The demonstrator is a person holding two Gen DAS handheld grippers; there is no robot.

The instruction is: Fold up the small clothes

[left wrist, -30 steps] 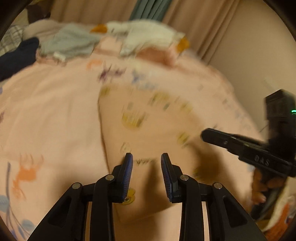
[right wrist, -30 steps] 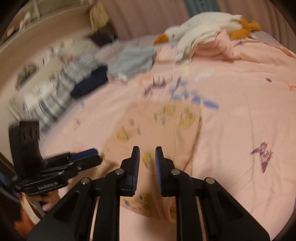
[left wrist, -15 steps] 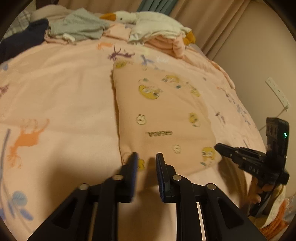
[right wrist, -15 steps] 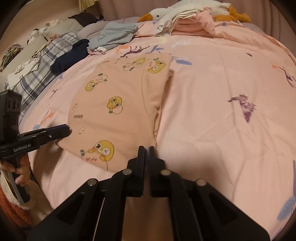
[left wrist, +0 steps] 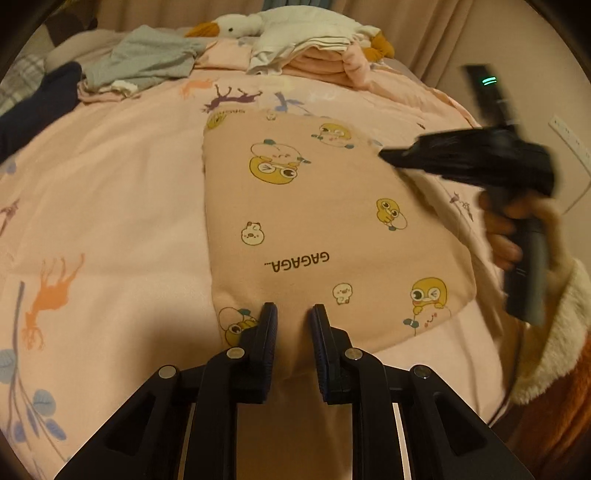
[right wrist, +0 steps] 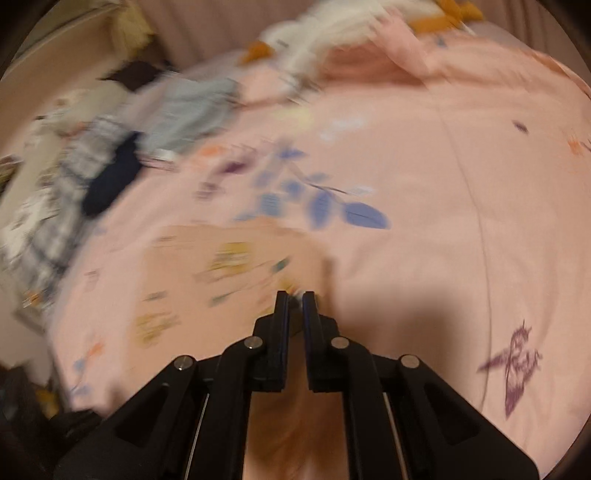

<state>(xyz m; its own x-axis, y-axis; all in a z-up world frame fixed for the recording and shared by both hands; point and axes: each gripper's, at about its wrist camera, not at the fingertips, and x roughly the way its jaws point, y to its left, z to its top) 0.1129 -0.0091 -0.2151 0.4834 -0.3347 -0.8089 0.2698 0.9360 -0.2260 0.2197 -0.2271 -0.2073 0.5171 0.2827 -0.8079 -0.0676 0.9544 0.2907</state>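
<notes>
A folded peach garment point(left wrist: 314, 221) printed with yellow ducks lies flat on the pink bedsheet point(left wrist: 110, 184). My left gripper point(left wrist: 291, 314) hovers over its near edge. Its jaws stand a narrow gap apart, and I see no cloth pinched between the pads. My right gripper point(left wrist: 388, 156), blurred with motion, is held by a hand point(left wrist: 506, 229) above the garment's far right side. In the right wrist view that gripper point(right wrist: 295, 295) points at the garment's point(right wrist: 221, 266) right edge. Its jaws are almost together and I see nothing between them.
At the back of the bed lie a white stuffed goose point(left wrist: 236, 26), a stack of folded clothes point(left wrist: 317, 59), a grey garment point(left wrist: 147, 62) and a navy one point(left wrist: 37, 103). A wall with a socket point(left wrist: 569, 136) stands close on the right.
The right gripper swung from the garment's near right corner up to its far right side. The left jaws narrowed a second ago, and that gripper shifted a little right along the near edge.
</notes>
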